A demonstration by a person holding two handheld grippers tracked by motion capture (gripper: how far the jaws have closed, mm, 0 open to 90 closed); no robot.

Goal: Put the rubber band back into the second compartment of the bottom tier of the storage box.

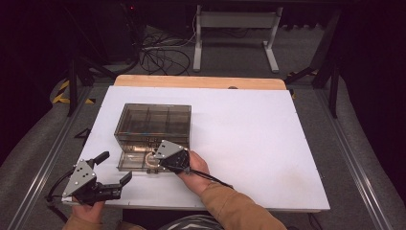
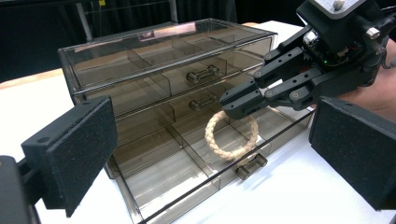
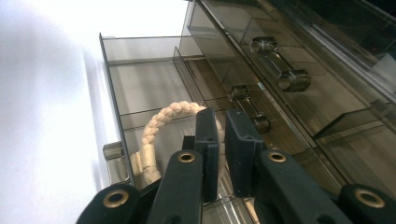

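A smoke-tinted clear drawer box stands on the left half of the white board. Its bottom drawer is pulled out toward me and split into compartments. My right gripper is shut on a braided cream rope ring, which hangs from the jaw tips over the drawer's right part. My left gripper stands open near the board's front left corner, pointed at the box, with nothing between its pads.
The white board stretches bare to the right of the box. A wooden edge runs along its back. Beyond it on the floor stand a white frame and a tangle of cables. The two upper drawers with metal handles are closed.
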